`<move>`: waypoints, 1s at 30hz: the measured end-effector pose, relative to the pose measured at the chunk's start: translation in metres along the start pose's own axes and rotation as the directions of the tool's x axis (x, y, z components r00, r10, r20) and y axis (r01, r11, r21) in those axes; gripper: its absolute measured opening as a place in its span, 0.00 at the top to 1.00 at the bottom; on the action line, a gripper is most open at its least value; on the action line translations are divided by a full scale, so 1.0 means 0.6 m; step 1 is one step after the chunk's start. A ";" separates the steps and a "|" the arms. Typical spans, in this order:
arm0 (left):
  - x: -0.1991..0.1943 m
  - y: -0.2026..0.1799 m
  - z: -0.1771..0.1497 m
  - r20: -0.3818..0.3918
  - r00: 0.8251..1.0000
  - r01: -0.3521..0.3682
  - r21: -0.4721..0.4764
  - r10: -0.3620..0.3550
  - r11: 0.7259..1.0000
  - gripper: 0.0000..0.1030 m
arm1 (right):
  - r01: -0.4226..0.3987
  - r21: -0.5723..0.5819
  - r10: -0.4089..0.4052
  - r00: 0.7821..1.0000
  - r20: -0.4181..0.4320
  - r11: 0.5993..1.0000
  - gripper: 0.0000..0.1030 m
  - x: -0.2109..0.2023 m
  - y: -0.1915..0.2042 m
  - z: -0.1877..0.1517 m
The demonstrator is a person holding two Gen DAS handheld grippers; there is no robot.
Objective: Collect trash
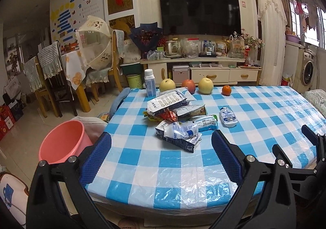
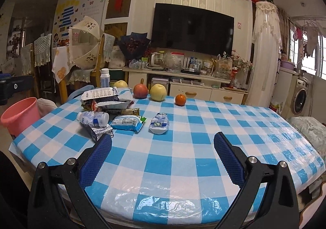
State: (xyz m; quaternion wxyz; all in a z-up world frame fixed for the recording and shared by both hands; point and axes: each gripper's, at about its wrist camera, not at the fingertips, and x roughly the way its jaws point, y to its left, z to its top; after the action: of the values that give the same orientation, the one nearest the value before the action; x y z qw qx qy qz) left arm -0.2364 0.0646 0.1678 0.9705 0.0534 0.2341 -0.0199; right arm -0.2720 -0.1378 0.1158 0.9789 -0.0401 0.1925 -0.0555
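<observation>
Both grippers wide open, empty: left gripper (image 1: 161, 147), right gripper (image 2: 163, 147). Crumpled wrapper-and-bottle trash heap (image 1: 175, 117) left-centre on blue-white checked tablecloth (image 1: 264, 111). Pink plastic bin (image 1: 63, 143) left, beside table. Risk: crushed white bottle (image 2: 160, 123) slips; fruit row (image 2: 158, 91) far, mistaken for trash.

Both wrist views look forward from the near edge across the checked table (image 1: 183, 168), sharing it.
</observation>
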 end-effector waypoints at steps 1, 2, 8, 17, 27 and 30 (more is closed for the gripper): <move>-0.002 -0.002 0.002 0.002 1.000 -0.002 0.002 0.002 1.000 0.04 | 0.004 -0.005 -0.004 1.000 0.000 1.000 0.04 -0.001 0.001 0.000; -0.003 -0.003 0.002 0.003 1.000 -0.004 0.004 0.004 1.000 0.04 | 0.007 -0.008 -0.007 1.000 0.000 1.000 0.04 -0.001 0.002 0.001; -0.014 -0.004 0.005 0.016 1.000 -0.020 0.009 0.020 1.000 0.04 | 0.010 -0.013 -0.010 0.999 0.033 1.000 0.04 -0.012 0.004 0.003; -0.020 -0.003 0.006 0.022 0.999 -0.027 0.007 0.026 1.000 0.04 | 0.016 -0.012 -0.015 0.998 0.056 1.000 0.04 -0.021 0.002 0.008; -0.023 -0.002 0.006 0.015 0.999 -0.030 0.006 0.030 1.000 0.04 | 0.021 -0.009 -0.021 0.998 0.052 1.000 0.04 -0.017 -0.001 0.007; -0.018 0.002 0.003 -0.001 1.000 -0.028 -0.003 0.028 1.000 0.04 | 0.019 -0.018 -0.019 0.999 0.048 1.000 0.04 -0.012 0.002 0.006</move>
State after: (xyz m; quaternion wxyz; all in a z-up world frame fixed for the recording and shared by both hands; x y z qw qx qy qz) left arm -0.2449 0.0659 0.1743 0.9707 0.0552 0.2338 -0.0061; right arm -0.2772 -0.1357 0.1220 0.9823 -0.0523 0.1690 -0.0621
